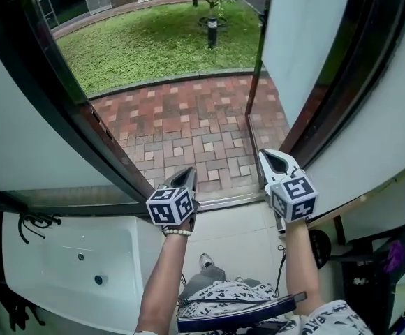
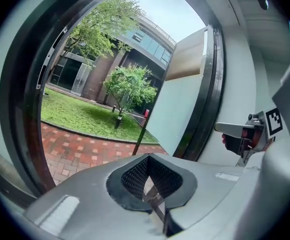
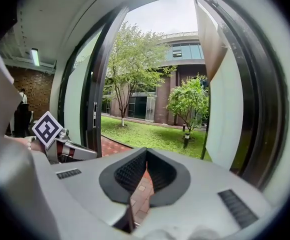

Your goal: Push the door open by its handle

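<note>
Two items: left hand-held gripper point(image 1: 186, 175) and right hand-held gripper point(image 1: 276, 160), jaws of each pressed together, holding nothing. White dark-framed door point(image 1: 306, 47) stands swung outward over red brick paving point(image 1: 188, 131), near right hand-held gripper.

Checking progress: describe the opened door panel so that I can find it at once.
Find the brick paving outside. At its right, the door is the white panel swung outward over the bricks. Unlike the thick dark frame beside it, its edge is a thin dark strip.
</note>
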### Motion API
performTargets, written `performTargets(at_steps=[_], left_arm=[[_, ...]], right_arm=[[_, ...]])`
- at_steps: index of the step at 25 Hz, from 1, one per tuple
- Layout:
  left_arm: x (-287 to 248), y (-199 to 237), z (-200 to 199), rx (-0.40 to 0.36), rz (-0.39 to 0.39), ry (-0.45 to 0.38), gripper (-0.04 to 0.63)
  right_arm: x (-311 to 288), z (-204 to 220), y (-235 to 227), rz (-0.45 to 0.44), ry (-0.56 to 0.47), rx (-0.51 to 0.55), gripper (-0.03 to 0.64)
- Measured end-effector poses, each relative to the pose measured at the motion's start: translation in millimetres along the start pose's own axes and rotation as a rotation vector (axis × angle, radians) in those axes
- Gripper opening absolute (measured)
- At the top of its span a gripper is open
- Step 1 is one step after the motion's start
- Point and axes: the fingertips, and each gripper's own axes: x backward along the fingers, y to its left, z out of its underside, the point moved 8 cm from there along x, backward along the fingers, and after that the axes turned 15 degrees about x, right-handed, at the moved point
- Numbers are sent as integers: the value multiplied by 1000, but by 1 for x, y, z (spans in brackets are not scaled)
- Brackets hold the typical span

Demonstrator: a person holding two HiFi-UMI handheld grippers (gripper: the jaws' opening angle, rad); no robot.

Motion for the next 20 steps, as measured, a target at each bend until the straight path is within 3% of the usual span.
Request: performTargets(at_steps=[7, 13, 20], left_arm=[[48, -24, 51, -2, 7, -29, -11], [110, -66, 117, -15, -40, -46, -11], [193, -106, 200, 23, -99, -39, -11]], right_arm=[[64, 38, 29, -32, 30, -20, 6], [151, 84, 49, -63, 69, -41, 6], [239, 103, 84, -129, 23, -81, 6]])
